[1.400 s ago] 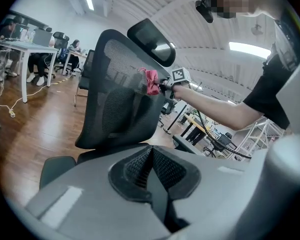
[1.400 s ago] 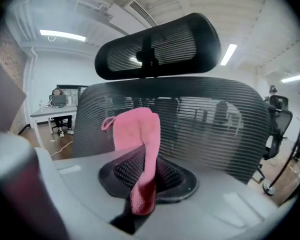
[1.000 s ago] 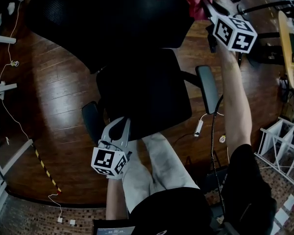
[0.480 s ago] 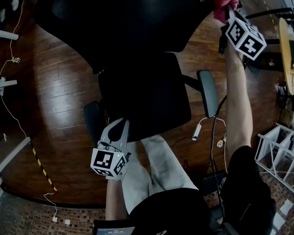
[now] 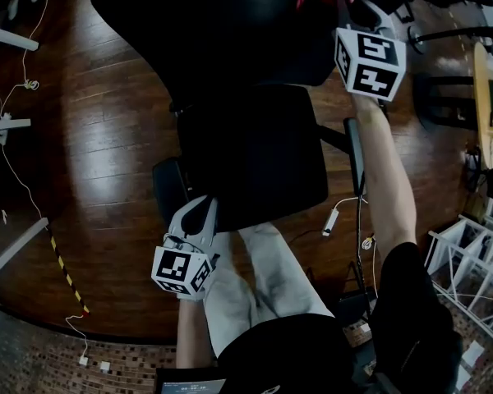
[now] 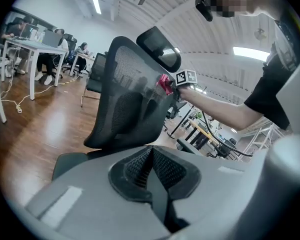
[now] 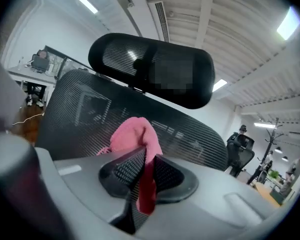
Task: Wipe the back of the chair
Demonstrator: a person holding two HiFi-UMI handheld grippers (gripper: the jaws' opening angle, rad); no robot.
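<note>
A dark, glossy wooden floor point(image 5: 107, 138) fills the head view, with a round wooden table point(image 5: 485, 97) at 3 o'clock and a white wire rack point(image 5: 456, 253) at 4 o'clock. Strip lights point(image 6: 95, 2) cross the pale ceiling point(image 7: 215, 14). In the left gripper view, white desks point(image 6: 32, 44) stand at 10 o'clock.

Head view, five o'clock: my black short-sleeved shirt point(image 5: 407, 290). Six o'clock: my light grey trousers point(image 5: 263, 277). My left gripper point(image 5: 199, 213) and right gripper point(image 5: 338, 2) are pale grey, each with black ribbed pads point(image 6: 132, 166) and a white cube point(image 5: 181, 271) bearing black square markers.
</note>
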